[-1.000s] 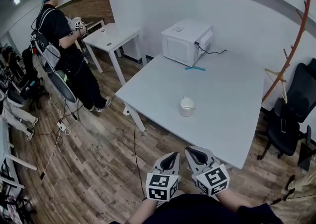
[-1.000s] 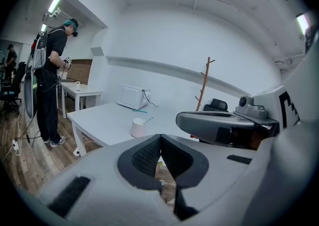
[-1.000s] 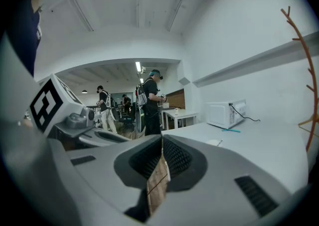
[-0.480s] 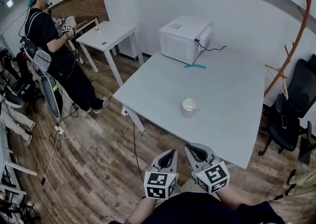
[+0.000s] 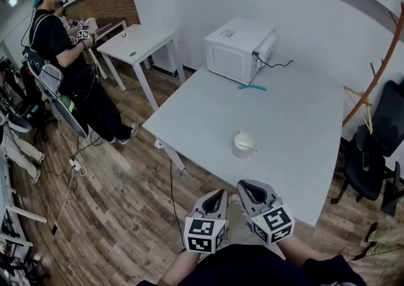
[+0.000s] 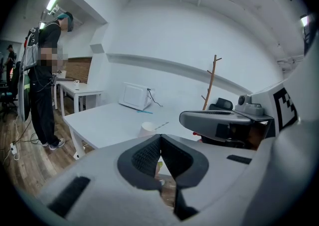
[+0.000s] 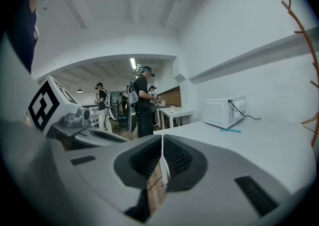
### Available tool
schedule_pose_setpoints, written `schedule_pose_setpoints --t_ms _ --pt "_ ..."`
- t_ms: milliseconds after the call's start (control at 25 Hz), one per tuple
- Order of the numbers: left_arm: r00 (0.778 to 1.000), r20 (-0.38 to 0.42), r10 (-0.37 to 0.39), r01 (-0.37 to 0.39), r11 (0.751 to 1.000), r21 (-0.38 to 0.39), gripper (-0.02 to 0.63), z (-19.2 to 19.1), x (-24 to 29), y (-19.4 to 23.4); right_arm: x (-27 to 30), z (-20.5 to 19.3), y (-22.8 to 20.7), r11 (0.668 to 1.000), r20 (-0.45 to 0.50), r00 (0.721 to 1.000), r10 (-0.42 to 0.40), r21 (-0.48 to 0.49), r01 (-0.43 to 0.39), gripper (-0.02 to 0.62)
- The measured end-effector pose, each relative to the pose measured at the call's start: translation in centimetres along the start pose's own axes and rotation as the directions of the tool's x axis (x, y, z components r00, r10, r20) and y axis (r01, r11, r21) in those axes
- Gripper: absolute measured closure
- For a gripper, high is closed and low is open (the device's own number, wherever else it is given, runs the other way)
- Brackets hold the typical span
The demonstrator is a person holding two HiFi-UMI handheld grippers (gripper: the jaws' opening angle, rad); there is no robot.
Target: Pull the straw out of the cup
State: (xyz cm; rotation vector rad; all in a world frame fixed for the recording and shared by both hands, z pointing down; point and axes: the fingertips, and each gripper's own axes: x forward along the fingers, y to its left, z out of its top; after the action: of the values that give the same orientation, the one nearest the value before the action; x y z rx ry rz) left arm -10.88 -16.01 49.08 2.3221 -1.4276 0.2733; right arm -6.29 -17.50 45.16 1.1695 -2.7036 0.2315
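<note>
Left claw (image 5: 219, 195): my jaws are together, the pads meeting at the tip with nothing between them. I hold it low in front of me, on the floor side of the table's near edge.
Right claw (image 5: 245, 185): also closed, pad flat against pad, and empty. It sits just beside the left one, its tip near that same edge.
Cup (image 5: 242, 144): white and upright on the white table (image 5: 297, 108), toward my side of it and well apart from both claws.
Straw (image 5: 250, 148): in the cup, untouched — it leans out over the rim to my right.
Far end of table: a white microwave (image 5: 238, 46) with a dark cable, and a small teal item (image 5: 252, 87) lying just in front of it.
Room: wood floor (image 5: 120, 215). A second white table (image 5: 136, 45) stands at far left with a person (image 5: 66, 51) beside it. A coat stand (image 5: 377, 70) and a black chair (image 5: 372, 152) are on the right.
</note>
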Motion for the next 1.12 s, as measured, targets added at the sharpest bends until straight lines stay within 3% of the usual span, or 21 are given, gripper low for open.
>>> schedule_pose_setpoints --t_ms 320,560,720,1120 --pt "1.0 -0.004 0.022 -0.022 1.0 -0.021 0.589 1.2 3.7 1.9 3.0 0.2 -3.3 1.0 -0.022 1.0 0.009 -0.007 -0.009 0.561" --pt "1.0 -0.02 0.014 -0.015 1.0 -0.028 0.589 1.2 6.3 2.6 3.9 -1.3 -6.8 0.998 -0.046 0.997 -0.056 0.029 0.057 0.558" --pt "0.999 -0.038 0.009 -0.01 0.999 -0.04 0.589 1.0 8.0 2.9 4.2 -1.7 -9.4 0.992 -0.05 0.992 -0.118 0.037 0.12 0.462" --pt "0.997 -0.078 -0.008 0.003 0.999 -0.054 0.589 0.6 11.4 3.4 6.3 -3.6 -14.1 0.983 -0.113 0.978 -0.176 0.04 0.182 0.462"
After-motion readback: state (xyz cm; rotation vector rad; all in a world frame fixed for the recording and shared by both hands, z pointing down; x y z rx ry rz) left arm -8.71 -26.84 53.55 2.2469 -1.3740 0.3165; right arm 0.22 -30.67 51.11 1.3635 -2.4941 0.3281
